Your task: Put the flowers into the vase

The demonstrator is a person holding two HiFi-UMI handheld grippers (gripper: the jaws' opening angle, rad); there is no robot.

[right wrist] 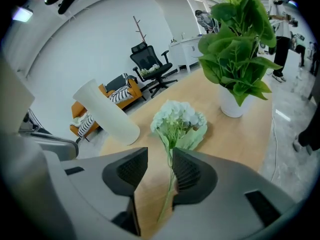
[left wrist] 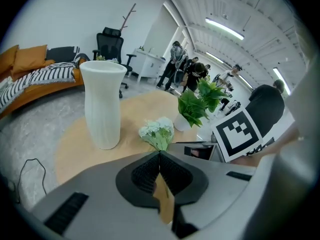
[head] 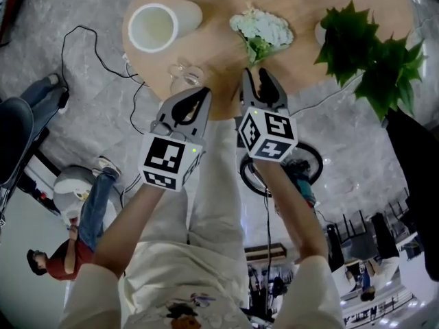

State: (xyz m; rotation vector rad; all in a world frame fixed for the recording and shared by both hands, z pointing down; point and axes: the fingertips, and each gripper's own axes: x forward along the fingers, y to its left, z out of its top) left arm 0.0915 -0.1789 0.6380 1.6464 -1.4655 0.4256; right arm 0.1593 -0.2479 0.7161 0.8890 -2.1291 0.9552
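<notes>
A white ribbed vase (head: 154, 27) (left wrist: 102, 104) stands upright on the left of the round wooden table (head: 212, 46). A bunch of pale green-white flowers (head: 264, 27) (right wrist: 179, 120) lies flat on the table, its stem (right wrist: 170, 184) pointing at me. My right gripper (head: 260, 81) (right wrist: 160, 154) is low over the table edge with its jaws apart; the stem runs between them, close along the right pad. My left gripper (head: 204, 91) (left wrist: 160, 154) hangs beside it, shut and empty, with the flowers (left wrist: 157, 131) just beyond its tips.
A potted green plant (head: 370, 53) (right wrist: 237, 59) in a white pot stands on the table's right side. A small clear glass (head: 185, 74) sits near the table edge by my left gripper. A black cable (head: 82, 46) lies on the floor, and people stand around.
</notes>
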